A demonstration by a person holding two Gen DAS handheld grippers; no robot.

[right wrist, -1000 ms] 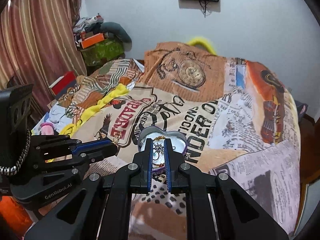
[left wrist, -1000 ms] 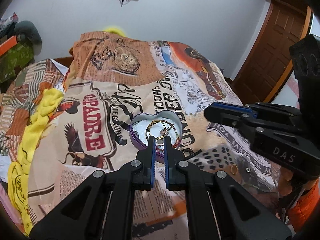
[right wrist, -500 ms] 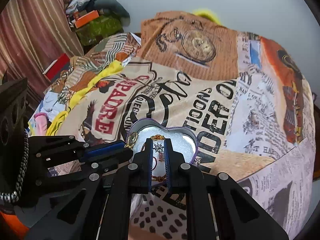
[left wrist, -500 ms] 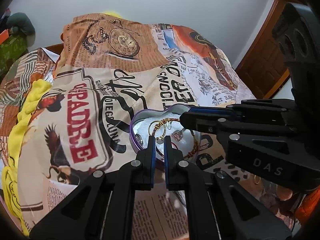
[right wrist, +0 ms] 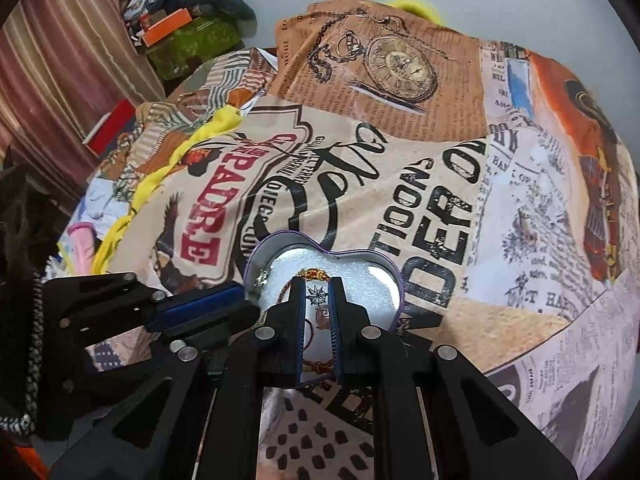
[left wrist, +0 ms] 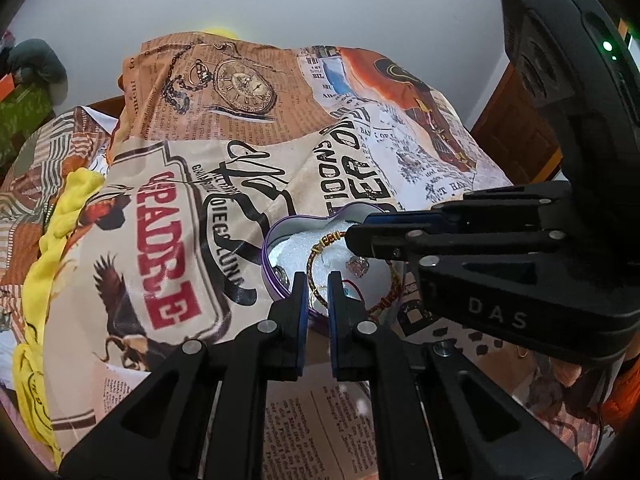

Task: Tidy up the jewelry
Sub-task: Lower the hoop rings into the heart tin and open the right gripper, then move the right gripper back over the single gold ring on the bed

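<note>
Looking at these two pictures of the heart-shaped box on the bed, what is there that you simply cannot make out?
- Near part of the heart-shaped tin: right wrist view, covered by the right gripper.
- Bracelet: left wrist view, its right side is behind the right gripper.
- Star charm: too small to tell whether the fingers touch it.
- Small ring on the bedspread: tiny, partly under the gripper body.

1. We see even, soft indoor light with no hard shadows.
2. Glare whitens the heart tin [right wrist: 394, 276] lining just beyond the right claw [right wrist: 318, 300].
3. Fisheye bending and dark vignetting ring both views.
</note>
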